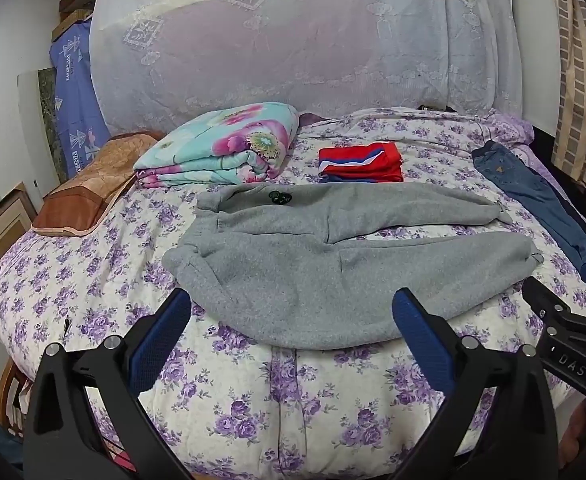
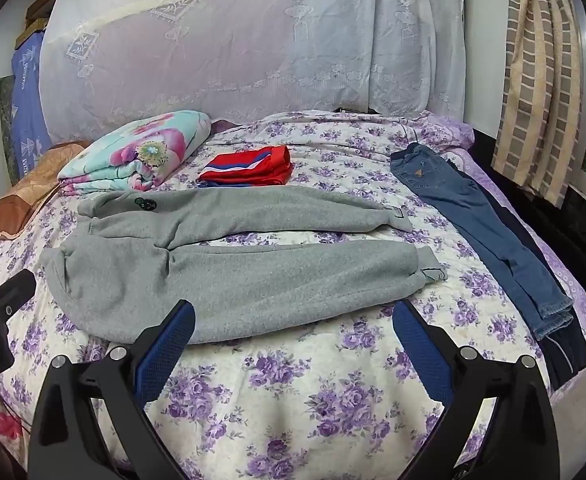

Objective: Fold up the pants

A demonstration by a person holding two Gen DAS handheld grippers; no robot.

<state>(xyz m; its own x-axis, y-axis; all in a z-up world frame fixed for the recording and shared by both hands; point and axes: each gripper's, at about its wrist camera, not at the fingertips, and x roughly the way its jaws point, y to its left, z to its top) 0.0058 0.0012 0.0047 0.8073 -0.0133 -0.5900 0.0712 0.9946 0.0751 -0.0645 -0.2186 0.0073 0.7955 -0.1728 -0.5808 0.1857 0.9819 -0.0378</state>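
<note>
Fingers of the left gripper (image 1: 291, 322) and right gripper (image 2: 293, 326) stood spread and empty just short of the grey pants (image 2: 229, 280), which lay flat on the bed (image 2: 293, 400), long axis crosswise, waistband nearer the left gripper.

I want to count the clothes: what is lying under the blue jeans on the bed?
Under the blue jeans lies a darker navy garment, showing along their right edge and past the hems. Most of it is covered, so its type is unclear.
</note>
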